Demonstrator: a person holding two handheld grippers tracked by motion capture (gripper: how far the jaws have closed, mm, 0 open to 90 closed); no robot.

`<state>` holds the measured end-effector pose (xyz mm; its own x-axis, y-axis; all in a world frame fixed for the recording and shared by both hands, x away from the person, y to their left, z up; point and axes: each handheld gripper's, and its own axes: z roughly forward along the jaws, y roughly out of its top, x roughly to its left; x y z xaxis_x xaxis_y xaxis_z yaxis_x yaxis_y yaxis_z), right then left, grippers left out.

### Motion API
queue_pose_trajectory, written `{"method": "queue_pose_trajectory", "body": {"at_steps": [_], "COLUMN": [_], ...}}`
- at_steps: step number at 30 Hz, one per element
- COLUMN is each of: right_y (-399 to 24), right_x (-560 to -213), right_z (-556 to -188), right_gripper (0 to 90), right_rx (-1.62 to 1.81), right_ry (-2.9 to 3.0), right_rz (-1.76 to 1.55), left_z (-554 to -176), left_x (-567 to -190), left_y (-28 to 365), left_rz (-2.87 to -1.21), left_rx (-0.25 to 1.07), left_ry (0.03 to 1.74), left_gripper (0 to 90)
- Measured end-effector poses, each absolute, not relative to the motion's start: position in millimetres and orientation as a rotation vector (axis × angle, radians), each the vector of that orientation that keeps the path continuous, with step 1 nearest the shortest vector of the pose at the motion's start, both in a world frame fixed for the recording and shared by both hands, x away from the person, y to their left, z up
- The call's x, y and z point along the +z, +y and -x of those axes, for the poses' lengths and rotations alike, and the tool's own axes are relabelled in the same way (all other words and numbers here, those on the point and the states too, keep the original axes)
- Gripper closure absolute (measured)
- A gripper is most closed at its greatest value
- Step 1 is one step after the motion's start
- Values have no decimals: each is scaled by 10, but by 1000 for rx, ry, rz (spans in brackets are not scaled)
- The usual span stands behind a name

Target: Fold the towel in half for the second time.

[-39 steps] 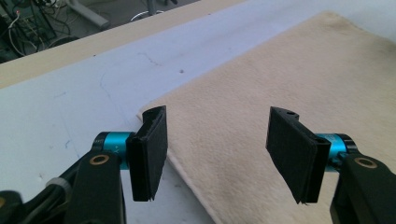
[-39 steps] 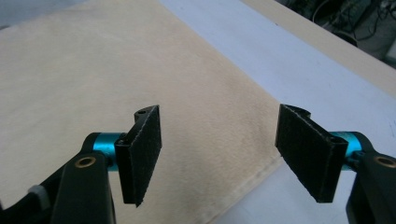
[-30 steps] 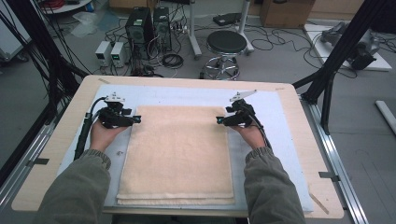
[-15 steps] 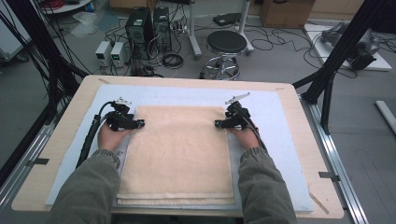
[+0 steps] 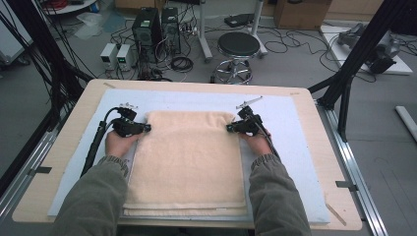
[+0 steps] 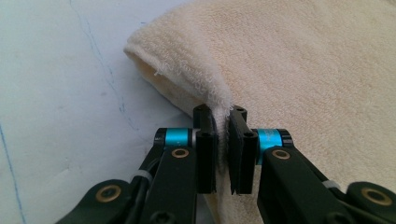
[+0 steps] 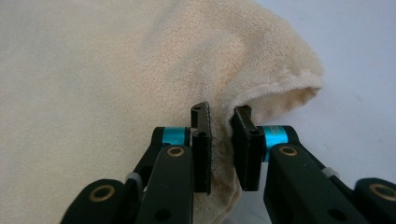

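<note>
In the high view the towel (image 5: 189, 157) lies mid-table on the white mat (image 5: 295, 128), its 2 far corners pinched, so lift both hands evenly. In the left gripper view the left gripper (image 6: 223, 116) has just been closing and now clamps the towel's hem. In the right gripper view the right gripper (image 7: 220, 119) has closed likewise on a fold, so keep both pinches firm.

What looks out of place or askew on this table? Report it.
Little stands out. The cream towel lies flat and square on the pale mat. Its two far corners are bunched up, only because the left tool and right tool have just closed on the side edges there. No spill or damage shows.
</note>
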<state>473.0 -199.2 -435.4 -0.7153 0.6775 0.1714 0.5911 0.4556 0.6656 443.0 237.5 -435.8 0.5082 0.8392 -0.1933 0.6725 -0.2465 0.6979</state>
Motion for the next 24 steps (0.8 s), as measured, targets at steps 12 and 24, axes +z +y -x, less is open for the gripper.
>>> {"method": "queue_pose_trajectory", "body": {"at_steps": [12,24], "right_y": [-2024,-2100], "right_x": [-4201,-3909], "right_z": [-4658,-4497], "right_gripper": [815,815], "right_rx": [1157,1269], "right_ry": [2579,2564], "right_rz": [-1060,-961], "left_z": [-4347,-4155], "left_x": [-4196,-3908], "left_y": [2392,2465], "left_rz": [-1993,-1959], "left_rx": [359,396], "left_ry": [1177,1062], "left_gripper": [838,838]}}
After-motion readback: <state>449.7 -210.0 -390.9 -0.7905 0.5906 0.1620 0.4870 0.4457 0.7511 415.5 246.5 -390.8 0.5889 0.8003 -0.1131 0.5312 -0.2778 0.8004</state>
